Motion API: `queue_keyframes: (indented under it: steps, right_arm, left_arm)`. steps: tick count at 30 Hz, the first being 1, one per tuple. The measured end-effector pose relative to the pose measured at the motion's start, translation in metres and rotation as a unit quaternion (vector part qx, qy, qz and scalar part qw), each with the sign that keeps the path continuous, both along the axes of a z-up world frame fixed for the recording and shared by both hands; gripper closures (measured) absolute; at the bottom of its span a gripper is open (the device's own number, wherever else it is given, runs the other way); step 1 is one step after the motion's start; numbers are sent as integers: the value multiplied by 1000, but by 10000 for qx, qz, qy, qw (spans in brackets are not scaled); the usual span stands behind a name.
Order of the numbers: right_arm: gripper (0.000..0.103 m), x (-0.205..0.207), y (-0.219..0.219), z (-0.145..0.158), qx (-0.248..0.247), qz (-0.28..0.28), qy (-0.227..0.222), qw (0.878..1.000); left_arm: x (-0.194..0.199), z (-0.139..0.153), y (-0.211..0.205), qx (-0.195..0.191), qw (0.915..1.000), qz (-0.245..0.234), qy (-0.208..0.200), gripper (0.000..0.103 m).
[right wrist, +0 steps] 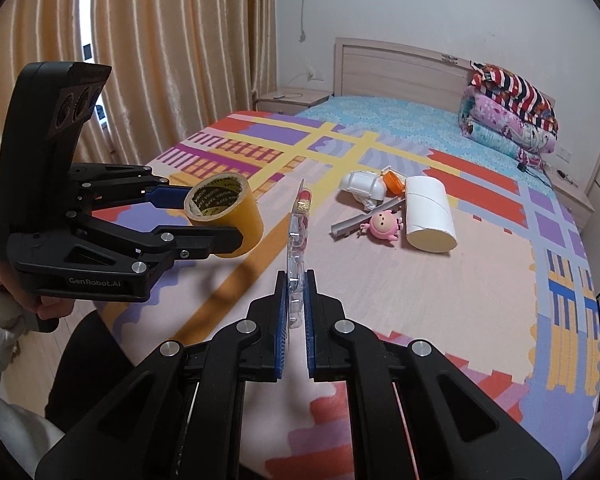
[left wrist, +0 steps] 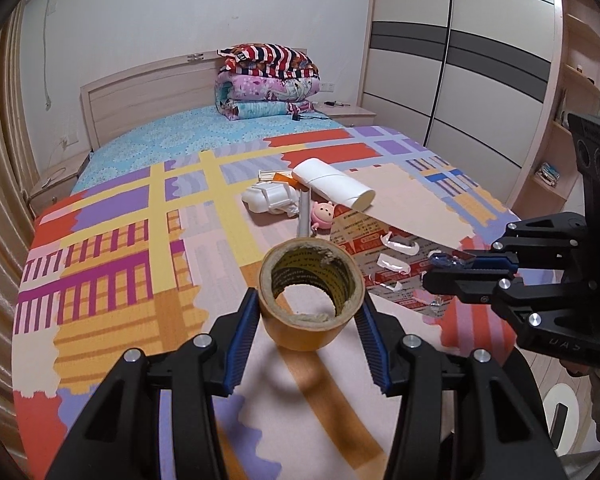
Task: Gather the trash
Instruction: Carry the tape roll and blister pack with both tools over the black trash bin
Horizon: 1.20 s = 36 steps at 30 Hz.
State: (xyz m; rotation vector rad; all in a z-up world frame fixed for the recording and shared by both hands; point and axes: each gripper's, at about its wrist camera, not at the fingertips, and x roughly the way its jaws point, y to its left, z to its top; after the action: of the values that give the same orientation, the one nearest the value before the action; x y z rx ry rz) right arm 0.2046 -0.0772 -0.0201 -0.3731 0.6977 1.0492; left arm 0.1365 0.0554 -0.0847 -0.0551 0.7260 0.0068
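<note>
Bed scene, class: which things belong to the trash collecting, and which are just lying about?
Trash job:
tape roll, held in left gripper
blister pack, held in right gripper
white tube
orange cap

Lying about:
pink toy
folded quilts
curtain

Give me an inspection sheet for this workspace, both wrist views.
Surface: bed with patchwork cover.
Job's things: tape roll, blister pack, both lifted off the bed.
Clutter: white paper roll, pink toy, white plastic case, grey strip.
Grippers: left gripper shut on tape roll; right gripper shut on blister pack.
Cables: black cable by the folded quilts.
Surroundings: curtains, wardrobe.
</note>
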Motion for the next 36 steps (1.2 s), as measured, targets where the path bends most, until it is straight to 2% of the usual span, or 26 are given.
queue_keyframes:
  steps: [12,21,27,36]
  right_arm:
    - [95,-59,-35,14,121,167,-89,9997]
    - [95,-95,-59,-1,39,338,56,9994]
    - [95,-119,-67,-29,-227,523,328,9978]
    - [95,-140,-74,-84,-737,748,914,9903]
  left_arm:
    - [-74,13,-25,-59,9997,7,-245,56]
    - [-125,0,-45,-209,9996,-56,-204,56]
    - [-150,-24,-60,-278,9994,-192,102,56]
    - [-160,-85,-78,-396,9934,-482,959,56]
